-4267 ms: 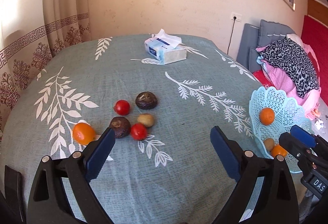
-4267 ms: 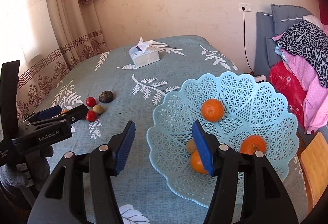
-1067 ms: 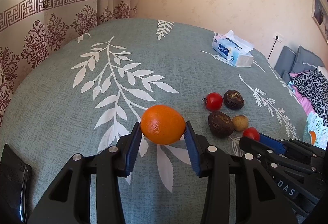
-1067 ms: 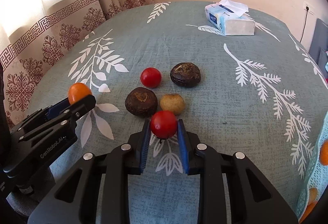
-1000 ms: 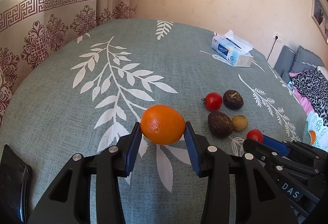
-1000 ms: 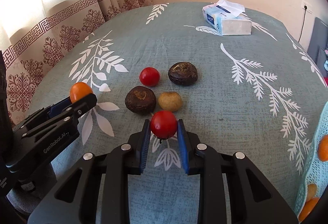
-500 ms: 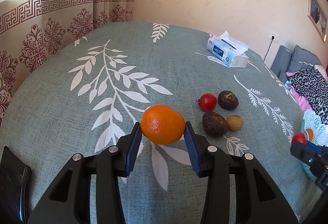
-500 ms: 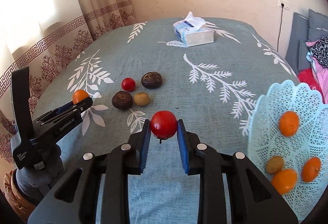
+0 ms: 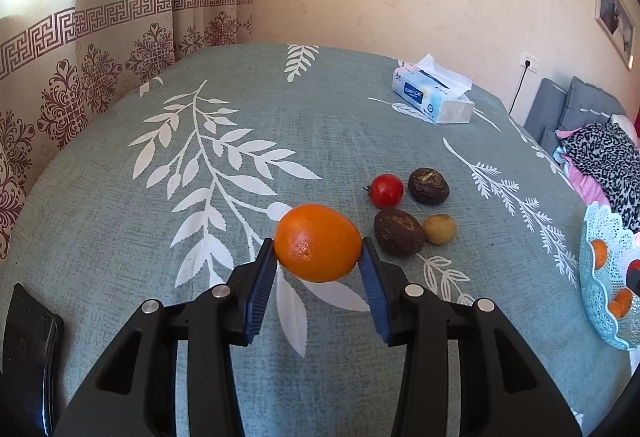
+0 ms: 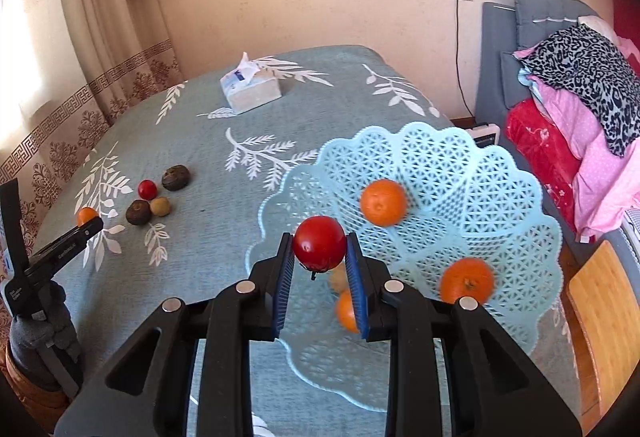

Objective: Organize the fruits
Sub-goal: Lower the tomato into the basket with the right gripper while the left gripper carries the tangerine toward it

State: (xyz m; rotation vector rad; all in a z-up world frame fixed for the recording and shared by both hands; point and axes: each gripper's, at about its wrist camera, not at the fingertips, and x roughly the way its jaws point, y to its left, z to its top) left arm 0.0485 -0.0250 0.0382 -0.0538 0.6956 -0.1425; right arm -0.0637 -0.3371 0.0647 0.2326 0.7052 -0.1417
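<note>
Pale-blue latticed plastic forms the scalloped fruit basket (image 10: 460, 173), holding three dimpled oranges and a small tan fruit. Above its near rim, tilted downward, the right gripper (image 10: 320, 249) clamps a glossy round tomato (image 10: 319, 243) between ribbed blue pads. Well left of the basket, the left gripper (image 9: 318, 257) squeezes a pebbled orange (image 9: 318, 242) above the leaf-printed tablecloth (image 9: 240, 141).

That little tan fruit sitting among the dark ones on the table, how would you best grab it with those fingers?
Grip the tan fruit across its round middle, probably coming down from above. It nearly touches the dark fruit on one side, and another dark fruit sits just behind, so set the fingers along the free line: one on the near side, one in the gap towards the back. The table beside it is bare.
</note>
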